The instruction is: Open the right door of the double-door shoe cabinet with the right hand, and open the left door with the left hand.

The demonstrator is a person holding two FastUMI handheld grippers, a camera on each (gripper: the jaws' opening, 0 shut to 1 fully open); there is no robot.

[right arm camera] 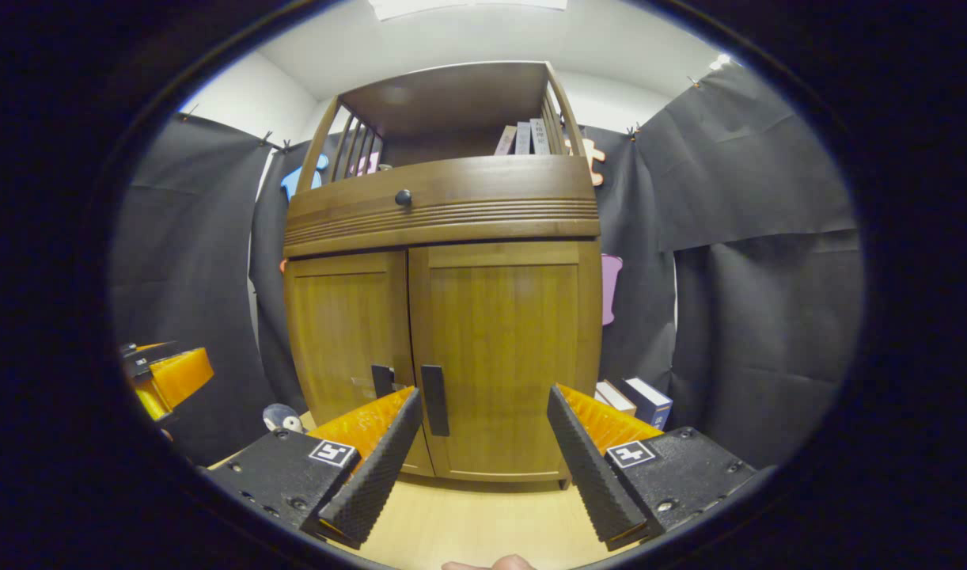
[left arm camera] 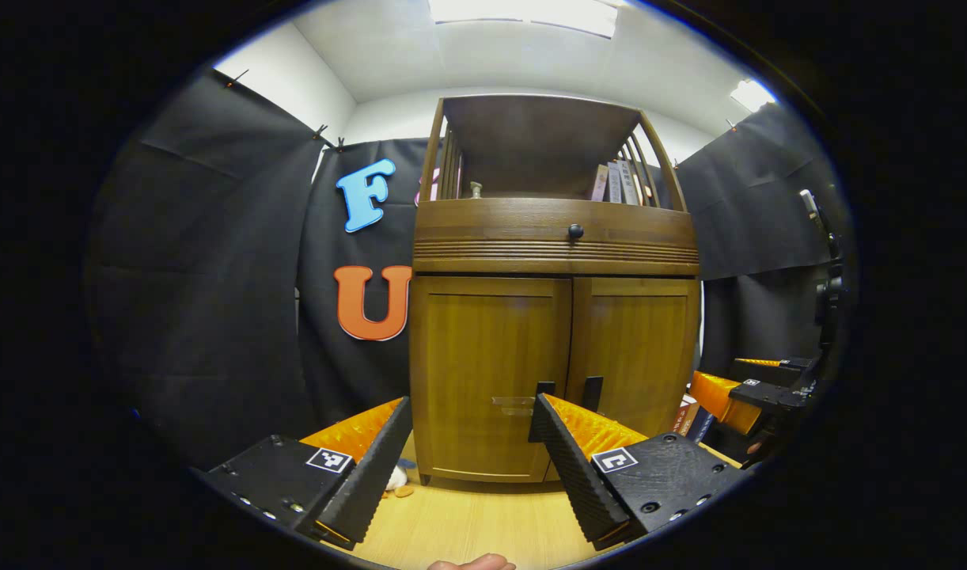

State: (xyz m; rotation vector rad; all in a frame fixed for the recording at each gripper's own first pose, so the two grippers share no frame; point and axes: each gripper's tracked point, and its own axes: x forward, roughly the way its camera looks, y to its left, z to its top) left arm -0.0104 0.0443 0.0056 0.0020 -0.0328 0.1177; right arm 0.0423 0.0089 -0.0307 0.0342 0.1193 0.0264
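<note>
A brown wooden shoe cabinet (left arm camera: 555, 253) stands ahead on a light wooden surface, both lower doors closed. In the left gripper view the left door (left arm camera: 487, 372) faces me, its dark handle (left arm camera: 544, 389) just above my right fingertip. My left gripper (left arm camera: 472, 413) is open, a short way in front of the door. In the right gripper view the right door (right arm camera: 503, 348) is straight ahead, its dark handle (right arm camera: 434, 400) next to my left fingertip. My right gripper (right arm camera: 483, 405) is open and holds nothing. The right gripper (left arm camera: 748, 392) also appears at the right of the left gripper view.
A drawer with a round black knob (left arm camera: 575, 231) sits above the doors, under an open shelf holding books (left arm camera: 618, 182). More books (right arm camera: 638, 400) lie to the cabinet's right. Small objects (left arm camera: 396, 479) rest by its left foot. Black cloth walls surround the cabinet.
</note>
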